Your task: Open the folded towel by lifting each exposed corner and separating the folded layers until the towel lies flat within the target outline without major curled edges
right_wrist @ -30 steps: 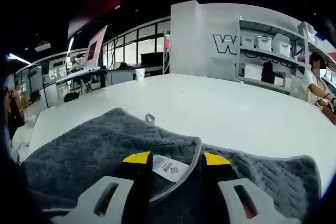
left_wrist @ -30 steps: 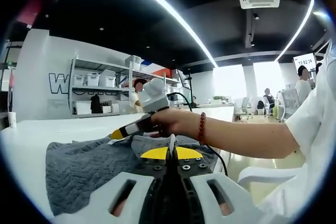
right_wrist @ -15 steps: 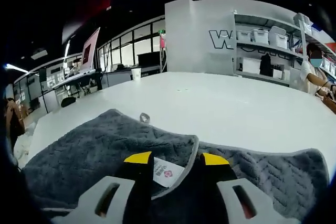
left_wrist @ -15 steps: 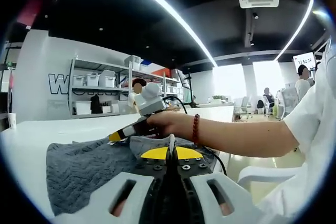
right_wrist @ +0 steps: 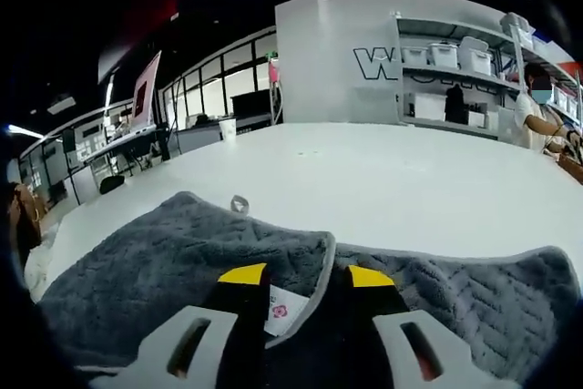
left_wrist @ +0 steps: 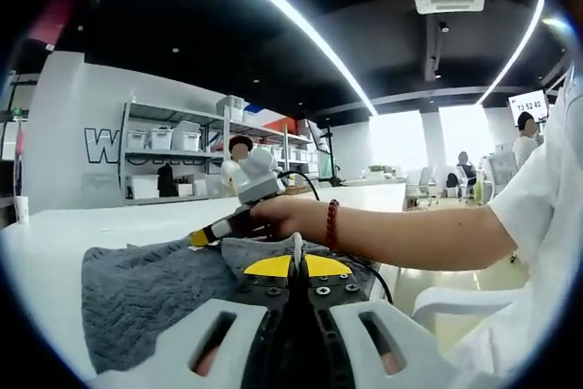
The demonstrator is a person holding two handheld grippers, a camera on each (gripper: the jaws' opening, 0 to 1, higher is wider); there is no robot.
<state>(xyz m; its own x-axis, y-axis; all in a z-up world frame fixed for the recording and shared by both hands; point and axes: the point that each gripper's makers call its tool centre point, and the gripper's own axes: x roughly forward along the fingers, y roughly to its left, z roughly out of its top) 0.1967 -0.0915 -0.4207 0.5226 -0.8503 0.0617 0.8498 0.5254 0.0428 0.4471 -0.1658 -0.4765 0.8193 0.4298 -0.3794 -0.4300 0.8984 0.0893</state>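
Observation:
A grey textured towel (left_wrist: 146,298) lies partly folded on the white table (left_wrist: 55,225). My left gripper (left_wrist: 291,266) has its yellow tips pressed together on a thin strip of the towel's hem that stands up between them. Beyond it, a hand holds my right gripper (left_wrist: 202,237) low over the towel's far side. In the right gripper view the towel (right_wrist: 182,243) shows a folded top layer with a pale hem. My right gripper (right_wrist: 305,275) is open, and the hem and a white label (right_wrist: 281,305) lie between its jaws. A small loop (right_wrist: 240,205) sits at the towel's far edge.
The bare white tabletop (right_wrist: 410,189) stretches beyond the towel. Shelves with white boxes (left_wrist: 164,138) stand against the back wall, a person (right_wrist: 533,116) beside them. A white chair (left_wrist: 446,302) is at the right, and a black cable (left_wrist: 378,275) trails from the hand.
The hand with my right gripper has shifted a little left over the towel. In the right gripper view the hem and label have slid deeper between the jaws. The left gripper stays shut.

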